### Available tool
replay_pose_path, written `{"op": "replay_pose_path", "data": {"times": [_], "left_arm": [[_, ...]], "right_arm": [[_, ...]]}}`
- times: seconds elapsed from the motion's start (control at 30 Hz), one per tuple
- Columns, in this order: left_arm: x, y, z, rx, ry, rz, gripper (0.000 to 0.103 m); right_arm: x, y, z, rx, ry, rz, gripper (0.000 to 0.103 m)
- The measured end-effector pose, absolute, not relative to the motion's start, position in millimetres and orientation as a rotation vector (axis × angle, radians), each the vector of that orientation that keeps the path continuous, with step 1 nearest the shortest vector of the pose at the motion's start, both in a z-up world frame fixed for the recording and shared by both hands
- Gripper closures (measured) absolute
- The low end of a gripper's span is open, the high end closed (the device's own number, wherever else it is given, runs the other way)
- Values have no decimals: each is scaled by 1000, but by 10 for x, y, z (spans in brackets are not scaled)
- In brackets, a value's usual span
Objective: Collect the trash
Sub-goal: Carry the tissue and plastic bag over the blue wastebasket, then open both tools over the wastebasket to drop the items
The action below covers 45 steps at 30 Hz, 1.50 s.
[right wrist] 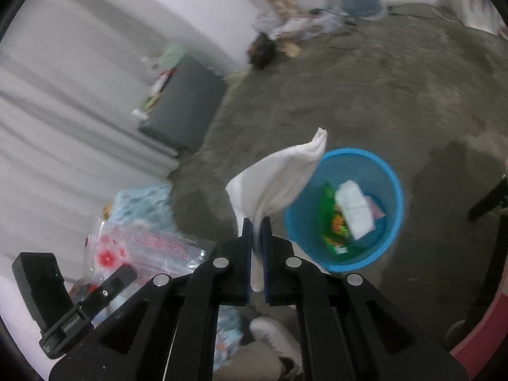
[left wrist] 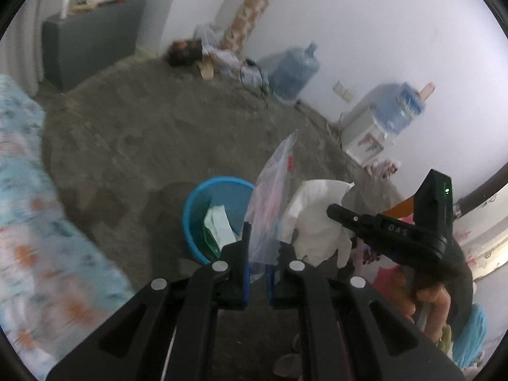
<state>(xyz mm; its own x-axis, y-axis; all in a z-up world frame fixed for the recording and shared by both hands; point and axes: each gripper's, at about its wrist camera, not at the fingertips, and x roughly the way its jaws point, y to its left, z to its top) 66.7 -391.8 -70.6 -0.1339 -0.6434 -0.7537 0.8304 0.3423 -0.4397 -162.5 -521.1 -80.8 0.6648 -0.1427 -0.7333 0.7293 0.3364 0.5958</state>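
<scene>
My left gripper [left wrist: 257,247] is shut on a clear plastic bag [left wrist: 273,197] with pink print, held upright above the floor. The bag also shows in the right wrist view [right wrist: 143,247]. My right gripper [right wrist: 257,225] is shut on a white tissue [right wrist: 279,181], which also shows in the left wrist view [left wrist: 317,222]. A blue mesh trash bin [right wrist: 377,168] stands on the grey carpet, just right of and below the tissue. It holds a white packet [right wrist: 352,209] and a green wrapper [right wrist: 333,219]. In the left wrist view the bin [left wrist: 203,203] is just left of the bag.
A patterned blue blanket [left wrist: 38,222] lies at the left. A grey cabinet [left wrist: 85,41] stands by the wall. Water jugs [left wrist: 295,70] and a dispenser [left wrist: 374,127] line the far wall with clutter [left wrist: 219,54]. My shoe [right wrist: 276,339] is below the right gripper.
</scene>
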Motion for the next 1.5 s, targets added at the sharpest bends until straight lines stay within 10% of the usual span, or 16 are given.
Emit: {"op": "replay_pose_path", "data": {"times": [0.17, 0.3, 0.43, 0.97, 1.5], "left_arm": [[528, -4442, -1133, 272, 1164, -1262, 95], [522, -4767, -1514, 307, 1217, -1181, 55], [563, -4874, -1708, 278, 1270, -1144, 47], [657, -4310, -1183, 215, 1255, -1118, 39], [1069, -1014, 310, -66, 725, -977, 27]], "right_arm": [[-1617, -5450, -1179, 1112, 644, -671, 94], [-1616, -5568, -1468, 1129, 680, -720, 55], [-1625, -5607, -1609, 1109, 747, -738, 42], [-1580, -5511, -1369, 1093, 675, -653, 29], [-951, -4795, -975, 1020, 733, -361, 28]]}}
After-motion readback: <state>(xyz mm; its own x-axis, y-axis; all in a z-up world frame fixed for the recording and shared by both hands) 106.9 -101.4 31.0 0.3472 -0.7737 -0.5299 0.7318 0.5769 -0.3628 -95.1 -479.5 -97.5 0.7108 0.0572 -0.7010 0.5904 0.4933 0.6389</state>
